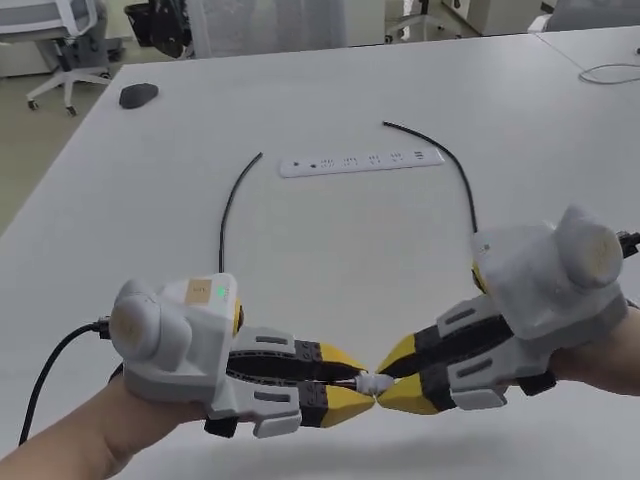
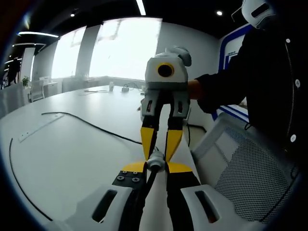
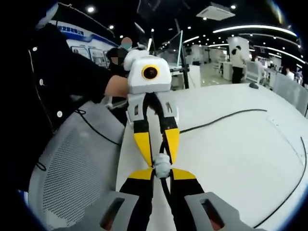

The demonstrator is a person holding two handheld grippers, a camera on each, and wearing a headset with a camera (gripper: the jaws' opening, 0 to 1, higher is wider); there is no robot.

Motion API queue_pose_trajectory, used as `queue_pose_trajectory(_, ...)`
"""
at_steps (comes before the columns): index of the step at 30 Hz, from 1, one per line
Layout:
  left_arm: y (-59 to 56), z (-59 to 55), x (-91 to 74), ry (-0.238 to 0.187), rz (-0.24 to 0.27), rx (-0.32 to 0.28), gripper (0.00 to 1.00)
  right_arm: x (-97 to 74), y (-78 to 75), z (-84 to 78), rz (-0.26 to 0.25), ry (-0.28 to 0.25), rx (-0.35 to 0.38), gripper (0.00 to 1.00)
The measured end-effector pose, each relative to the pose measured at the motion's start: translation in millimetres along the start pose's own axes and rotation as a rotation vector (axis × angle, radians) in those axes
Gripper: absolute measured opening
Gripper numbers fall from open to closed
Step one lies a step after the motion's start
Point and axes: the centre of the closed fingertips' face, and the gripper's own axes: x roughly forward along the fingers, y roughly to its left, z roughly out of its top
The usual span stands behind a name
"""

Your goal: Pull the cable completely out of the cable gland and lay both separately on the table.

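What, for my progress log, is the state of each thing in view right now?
cable gland, held between the tips of both grippers.
cable, still running through the cable gland, not pulled out; its ends lie on the table.
left gripper, shut on the cable gland.
right gripper, shut on the cable gland.
power strip, flat on the table, nothing plugged in.

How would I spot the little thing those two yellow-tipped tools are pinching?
On the near side of the big white table, the left hand-held gripper and right hand-held gripper meet tip to tip. Pinched between them is the cable gland: a small whitish plug on a black cable, unlike the long white power strip farther back.
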Motion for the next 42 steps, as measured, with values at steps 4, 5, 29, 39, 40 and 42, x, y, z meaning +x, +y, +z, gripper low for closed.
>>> queue_pose_trajectory(4, 2.1, -3.2, 1.3, -0.001, 0.007, -0.039, 0.15, 2.1, -1.6, -3.4, -0.045, 0.034, -0.103, 0.07)
queue_pose_trajectory(5, 3.1, -3.9, 1.5, -0.003, 0.008, -0.044, 0.15, 2.6, -1.1, -3.8, -0.053, 0.04, -0.111, 0.07)
queue_pose_trajectory(29, 3.4, -4.0, -1.3, -0.021, 0.034, -0.056, 0.15, -4.7, -5.0, -15.0, -0.092, 0.075, -0.193, 0.0)
queue_pose_trajectory(39, 1.5, -5.7, -0.5, -0.01, 0.04, -0.03, 0.15, -12.8, -4.9, -26.2, -0.126, 0.117, -0.204, 0.0)
queue_pose_trajectory(40, 2.3, -5.7, -1.0, -0.012, 0.043, -0.031, 0.15, -14.5, -6.5, -28.6, -0.133, 0.122, -0.205, 0.0)
queue_pose_trajectory(42, 4.0, -6.5, -2.7, -0.012, 0.047, -0.034, 0.15, -20.3, -9.7, -35.2, -0.147, 0.131, -0.187, 0.0)
